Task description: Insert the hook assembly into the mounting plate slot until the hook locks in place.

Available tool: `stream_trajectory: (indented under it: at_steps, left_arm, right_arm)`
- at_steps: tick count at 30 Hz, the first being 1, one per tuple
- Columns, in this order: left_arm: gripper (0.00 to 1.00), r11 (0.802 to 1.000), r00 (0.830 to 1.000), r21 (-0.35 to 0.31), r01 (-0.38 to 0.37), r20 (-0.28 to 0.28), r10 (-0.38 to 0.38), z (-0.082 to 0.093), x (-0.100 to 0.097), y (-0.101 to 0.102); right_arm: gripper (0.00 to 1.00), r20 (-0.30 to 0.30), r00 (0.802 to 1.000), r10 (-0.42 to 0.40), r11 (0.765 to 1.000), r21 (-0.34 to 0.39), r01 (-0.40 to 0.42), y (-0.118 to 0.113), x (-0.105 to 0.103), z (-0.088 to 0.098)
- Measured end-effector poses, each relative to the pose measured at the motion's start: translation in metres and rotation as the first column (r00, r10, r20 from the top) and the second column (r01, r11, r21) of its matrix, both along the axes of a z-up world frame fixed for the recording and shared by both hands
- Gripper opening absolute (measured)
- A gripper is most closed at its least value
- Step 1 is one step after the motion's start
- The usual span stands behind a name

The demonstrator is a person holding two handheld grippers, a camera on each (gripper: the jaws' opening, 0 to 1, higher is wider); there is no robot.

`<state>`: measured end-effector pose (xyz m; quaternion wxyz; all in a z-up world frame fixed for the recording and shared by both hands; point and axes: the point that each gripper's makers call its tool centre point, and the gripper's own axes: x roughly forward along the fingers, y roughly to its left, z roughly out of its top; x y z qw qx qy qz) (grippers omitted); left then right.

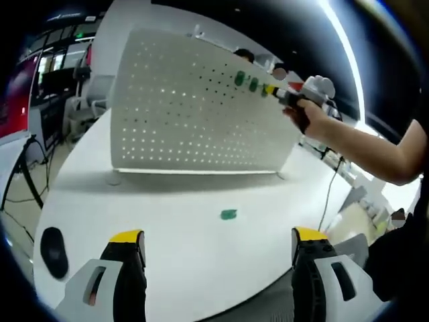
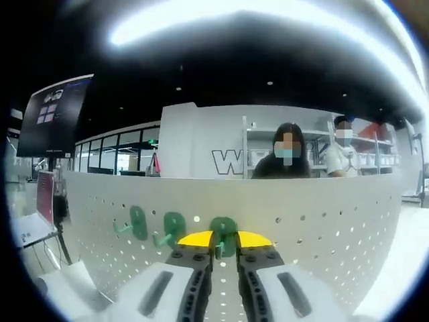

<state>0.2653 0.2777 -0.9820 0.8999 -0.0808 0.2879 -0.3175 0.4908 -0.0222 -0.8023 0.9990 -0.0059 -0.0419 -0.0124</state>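
A white pegboard (image 1: pixel 194 107) stands upright on the white table (image 1: pixel 167 221). Two green hooks (image 1: pixel 239 78) (image 1: pixel 253 84) hang near its upper right. My right gripper (image 1: pixel 276 94), held by a person's hand, reaches the board just beside them. In the right gripper view the board (image 2: pixel 322 221) is close, with two mounted hooks (image 2: pixel 138 223) (image 2: pixel 173 228). My right gripper (image 2: pixel 223 247) is shut on a third green hook (image 2: pixel 222 231), pressed against the board. Another green hook (image 1: pixel 228 215) lies loose on the table. My left gripper (image 1: pixel 218 238) hangs open above the near table edge.
A black oval object (image 1: pixel 53 251) lies at the table's left front. A cable (image 1: pixel 328 194) runs off the right side. Two people (image 2: pixel 288 157) sit behind the board. A dark screen (image 2: pixel 53 114) stands at the left, with office chairs (image 1: pixel 84 100) beyond.
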Motion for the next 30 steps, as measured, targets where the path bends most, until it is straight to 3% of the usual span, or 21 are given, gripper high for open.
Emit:
stream_trajectory:
  at_steps: [10, 16, 21, 24, 30]
  left_arm:
    - [0.9, 1.0, 1.0, -0.004, -0.001, 0.022, 0.001, 0.007, -0.001, 0.001]
    - [0.89, 1.0, 0.999, 0.006, 0.013, 0.031, -0.013, 0.011, -0.007, 0.0]
    - [0.89, 1.0, 0.999, 0.008, 0.02, 0.049, -0.02, 0.016, -0.013, -0.001]
    - [0.9, 1.0, 0.998, -0.003, 0.016, 0.063, -0.016, 0.022, -0.017, -0.001]
    - [0.89, 1.0, 0.997, 0.024, 0.019, 0.073, -0.02, 0.025, -0.027, 0.004]
  right_arm:
    - [0.14, 0.023, 1.0, 0.016, 1.0, 0.016, -0.017, 0.0, -0.017, 0.013]
    - [0.16, 0.017, 1.0, 0.022, 1.0, 0.021, -0.023, -0.007, -0.042, 0.012]
    - [0.17, -0.035, 0.998, 0.06, 0.998, 0.025, -0.059, -0.007, -0.067, -0.006]
    - [0.17, -0.075, 0.993, 0.087, 0.994, 0.067, -0.082, -0.008, -0.08, -0.021]
    - [0.17, -0.179, 0.967, 0.184, 0.983, 0.053, -0.177, 0.007, -0.111, -0.056]
